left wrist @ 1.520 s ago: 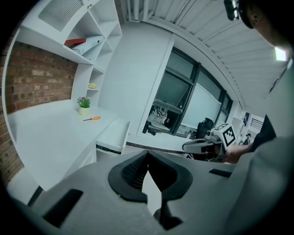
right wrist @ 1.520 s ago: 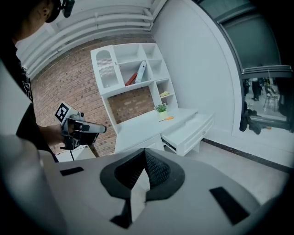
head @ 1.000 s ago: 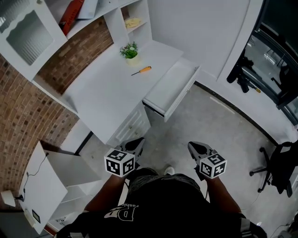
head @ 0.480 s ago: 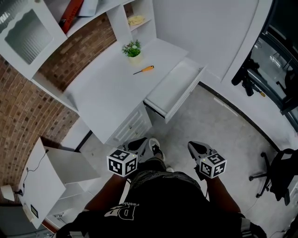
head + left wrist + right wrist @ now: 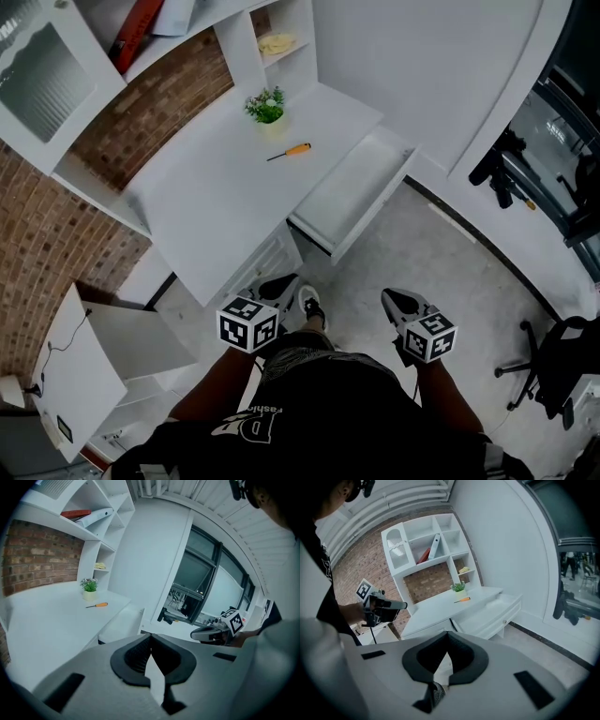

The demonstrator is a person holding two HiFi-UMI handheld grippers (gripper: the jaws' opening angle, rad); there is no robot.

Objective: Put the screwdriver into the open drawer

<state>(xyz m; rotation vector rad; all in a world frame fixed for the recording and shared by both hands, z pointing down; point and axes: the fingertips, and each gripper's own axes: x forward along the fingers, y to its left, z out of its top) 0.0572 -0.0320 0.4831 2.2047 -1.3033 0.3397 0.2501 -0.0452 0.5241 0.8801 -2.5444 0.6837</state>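
Note:
An orange-handled screwdriver point(image 5: 289, 151) lies on the white desk point(image 5: 216, 197), close to a small potted plant. It shows small in the left gripper view point(image 5: 97, 605) and the right gripper view point(image 5: 462, 600). The open drawer point(image 5: 352, 192) juts from the desk's right side, and nothing shows inside it. My left gripper point(image 5: 279, 284) and right gripper point(image 5: 394, 298) hang low over the floor, short of the desk and well away from the screwdriver. Both are shut and hold nothing.
A potted plant point(image 5: 265, 106) stands behind the screwdriver, under white shelves against a brick wall. A low white cabinet point(image 5: 103, 361) with its door open sits at the lower left. An office chair point(image 5: 553, 352) is at the right. My shoe point(image 5: 307, 302) is on the grey floor.
Both grippers have come forward toward the desk, which now sits lower and nearer in the head view. A foot has stepped forward between them. The jaws stay shut.

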